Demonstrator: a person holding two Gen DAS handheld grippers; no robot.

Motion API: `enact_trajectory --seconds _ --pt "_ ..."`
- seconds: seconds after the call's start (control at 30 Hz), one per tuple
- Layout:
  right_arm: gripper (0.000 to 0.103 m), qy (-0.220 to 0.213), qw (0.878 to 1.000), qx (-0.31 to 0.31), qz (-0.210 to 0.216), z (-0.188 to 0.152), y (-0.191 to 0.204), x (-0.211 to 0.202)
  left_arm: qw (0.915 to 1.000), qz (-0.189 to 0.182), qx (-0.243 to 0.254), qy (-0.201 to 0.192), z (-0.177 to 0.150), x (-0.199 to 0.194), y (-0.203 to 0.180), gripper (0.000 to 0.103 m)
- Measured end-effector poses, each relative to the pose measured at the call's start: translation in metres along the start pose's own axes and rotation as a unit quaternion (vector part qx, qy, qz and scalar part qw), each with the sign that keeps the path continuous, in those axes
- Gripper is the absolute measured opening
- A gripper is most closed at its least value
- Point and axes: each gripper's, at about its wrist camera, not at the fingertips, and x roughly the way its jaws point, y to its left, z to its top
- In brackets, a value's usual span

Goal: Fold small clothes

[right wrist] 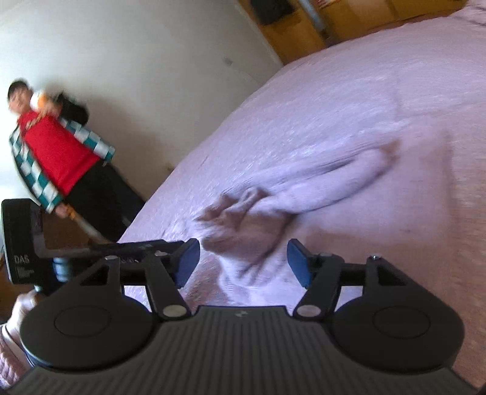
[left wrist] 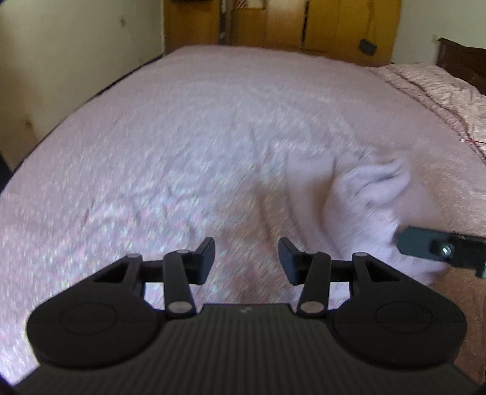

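A small pale pink garment (left wrist: pixel 373 206) lies crumpled on the pink bedspread (left wrist: pixel 182 136), right of centre in the left wrist view. My left gripper (left wrist: pixel 246 261) is open and empty, hovering over the bedspread just left of the garment. The tip of my right gripper (left wrist: pixel 437 249) shows at the right edge, against the garment. In the right wrist view the garment (right wrist: pixel 303 194) stretches away, bunched near my right gripper (right wrist: pixel 243 261), which is open with cloth lying between and just beyond the jaws. Both views are blurred.
A person in a red top and checked shirt (right wrist: pixel 54 152) stands by the white wall left of the bed. The left gripper's body (right wrist: pixel 24 240) shows at the left. Wooden wardrobes (left wrist: pixel 288 24) stand behind the bed. A rumpled pink quilt (left wrist: pixel 440 91) lies at the far right.
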Motion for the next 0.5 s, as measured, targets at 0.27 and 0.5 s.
enact_trajectory --seconds 0.27,0.5 --pt "0.078 -0.077 0.993 0.043 -0.083 -0.007 -0.043 -0.056 0.9958 -0.04 0.078 -0.025 0.033 0.005 -0.054 0.069" --pt "0.08 -0.087 0.986 0.09 -0.109 -0.017 -0.075 -0.077 0.9847 -0.072 0.158 0.008 0.05 0.043 -0.113 0.069"
